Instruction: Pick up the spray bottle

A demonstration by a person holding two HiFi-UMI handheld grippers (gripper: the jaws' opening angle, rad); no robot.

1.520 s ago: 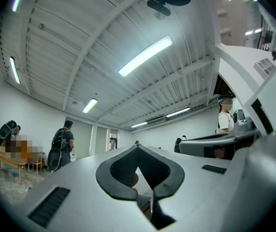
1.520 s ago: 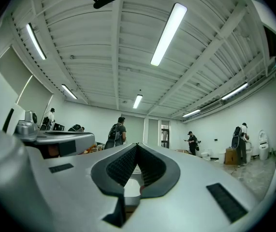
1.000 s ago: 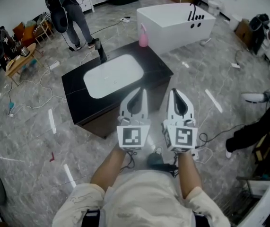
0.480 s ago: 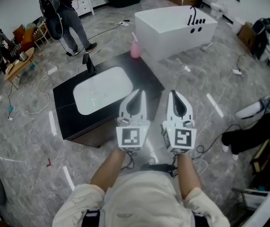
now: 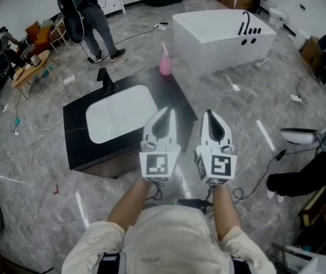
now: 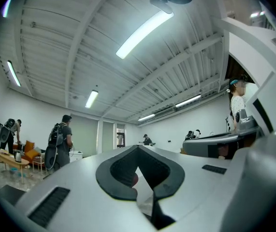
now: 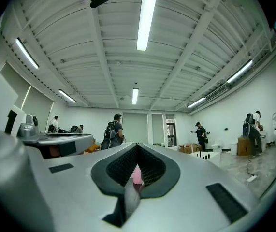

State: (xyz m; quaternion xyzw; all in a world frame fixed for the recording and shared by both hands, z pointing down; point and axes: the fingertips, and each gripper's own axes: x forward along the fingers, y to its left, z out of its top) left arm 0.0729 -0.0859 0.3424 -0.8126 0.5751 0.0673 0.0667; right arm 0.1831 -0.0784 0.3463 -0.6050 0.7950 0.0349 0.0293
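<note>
The black counter with a white oval basin (image 5: 77,131) stands in front of the person. The small pink plastic spray bottle (image 5: 165,63) is upright at its far right corner. The white left gripper (image 5: 173,112) and white right gripper (image 5: 208,113) are well apart from it, jaws closed and empty. I think the right one should open wide first, then close on the bottle's body.

The right tongs (image 7: 137,149), in their own view, hide most of the pink spray bottle (image 7: 137,174); only a sliver shows behind the closed tips. In the head view it stands at 12 o'clock from the tongs, its nozzle too small to tell. The left tongs (image 5: 172,112) cover the black worktop (image 5: 83,153) at its 4 o'clock edge. At 3 o'clock the picture's edge cuts off a person's legs (image 5: 300,178)
</note>
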